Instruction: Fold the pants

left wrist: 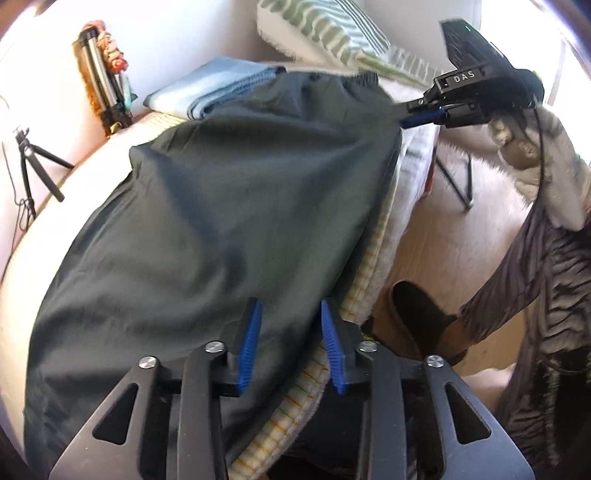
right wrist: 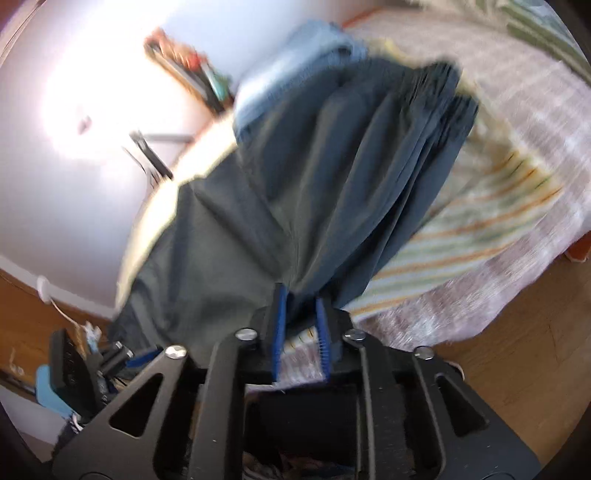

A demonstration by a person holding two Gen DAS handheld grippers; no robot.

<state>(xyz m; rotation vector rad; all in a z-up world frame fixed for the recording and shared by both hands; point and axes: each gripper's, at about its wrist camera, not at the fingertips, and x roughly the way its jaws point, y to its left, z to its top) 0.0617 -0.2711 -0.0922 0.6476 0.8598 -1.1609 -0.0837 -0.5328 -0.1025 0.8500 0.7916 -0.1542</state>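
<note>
Dark grey-green pants (left wrist: pixel 221 206) lie lengthwise on the bed, waistband at the far end. My left gripper (left wrist: pixel 291 343) hovers open over their near right edge. Its blue pads (left wrist: pixel 251 343) stand apart and cloth shows below the gap, unpinched. In the blurred right wrist view the same pants (right wrist: pixel 325 177) run away from my right gripper (right wrist: pixel 300 314). Its pads (right wrist: pixel 279 325) stand a little apart, with a corner of the cloth between the tips. From the left wrist view the right gripper (left wrist: pixel 408 121) sits at the pants' far right edge near the waistband. The left gripper (right wrist: pixel 142 357) shows at lower left.
A folded light blue cloth (left wrist: pixel 214 88) and a striped pillow (left wrist: pixel 325 33) lie beyond the waistband. The bed's striped sheet (left wrist: pixel 365 266) edges the pants on the right. A person's slippered foot (left wrist: pixel 417 317) stands on the wooden floor. A small tripod (left wrist: pixel 33 162) and a metal flask (left wrist: pixel 96 70) are at left.
</note>
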